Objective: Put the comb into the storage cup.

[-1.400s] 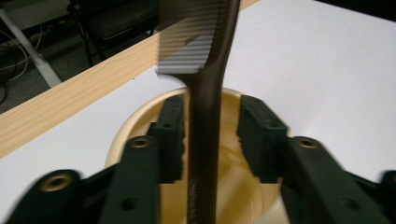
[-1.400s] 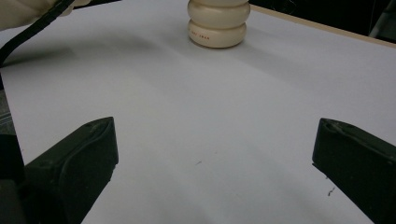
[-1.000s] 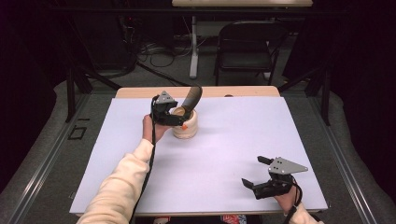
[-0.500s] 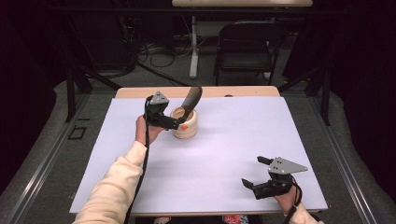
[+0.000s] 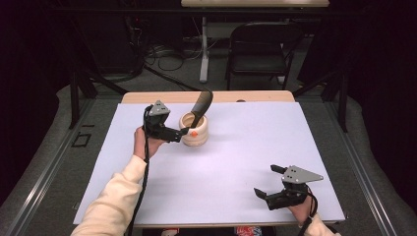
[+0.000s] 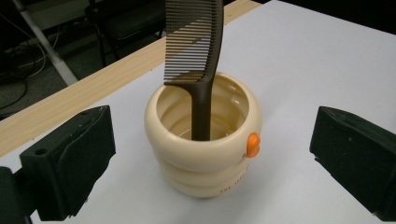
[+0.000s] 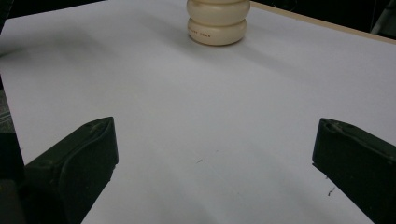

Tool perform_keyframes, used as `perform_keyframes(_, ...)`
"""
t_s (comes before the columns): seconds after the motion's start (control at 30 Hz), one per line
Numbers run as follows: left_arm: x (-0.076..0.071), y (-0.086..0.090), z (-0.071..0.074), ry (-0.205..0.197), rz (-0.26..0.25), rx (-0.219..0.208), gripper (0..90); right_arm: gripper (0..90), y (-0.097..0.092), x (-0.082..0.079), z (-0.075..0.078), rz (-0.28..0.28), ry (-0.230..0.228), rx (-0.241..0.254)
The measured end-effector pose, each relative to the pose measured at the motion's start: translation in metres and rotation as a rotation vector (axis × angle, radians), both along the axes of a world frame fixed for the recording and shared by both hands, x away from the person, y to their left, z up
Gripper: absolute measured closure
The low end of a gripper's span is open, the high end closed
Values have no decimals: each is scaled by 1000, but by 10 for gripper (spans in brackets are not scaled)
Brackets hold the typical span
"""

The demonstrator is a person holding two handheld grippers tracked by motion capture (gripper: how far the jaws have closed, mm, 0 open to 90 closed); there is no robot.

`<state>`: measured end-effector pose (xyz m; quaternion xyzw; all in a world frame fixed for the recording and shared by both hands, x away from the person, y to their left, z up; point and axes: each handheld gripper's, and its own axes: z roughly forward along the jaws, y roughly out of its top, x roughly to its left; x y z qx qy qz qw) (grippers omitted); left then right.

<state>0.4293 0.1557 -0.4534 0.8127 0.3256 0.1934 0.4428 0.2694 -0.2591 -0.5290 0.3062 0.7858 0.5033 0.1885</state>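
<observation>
white table cover (image 5: 236, 167) carried one cream ribbed cup (image 5: 193, 132) toward its far left, one dark comb (image 5: 201, 105) standing handle-down inside. left gripper (image 5: 180, 133) had backed off from the cup, jaws just opened wide, nothing between them; placement judged complete. right gripper (image 5: 269, 182) sat spread and empty, near right.

dark brown comb (image 6: 196, 46), cream cup (image 6: 205, 154) with orange spot.
</observation>
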Motion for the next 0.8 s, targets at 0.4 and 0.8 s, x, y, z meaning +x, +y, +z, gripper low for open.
perform_keyframes(0.4,-26,21,2,-31,61,16,0,0,0,0,0,-1,3,-1)
perform_keyframes(0.8,-58,38,-5,-27,85,14,1,0,1,0,0,-5,5,-2)
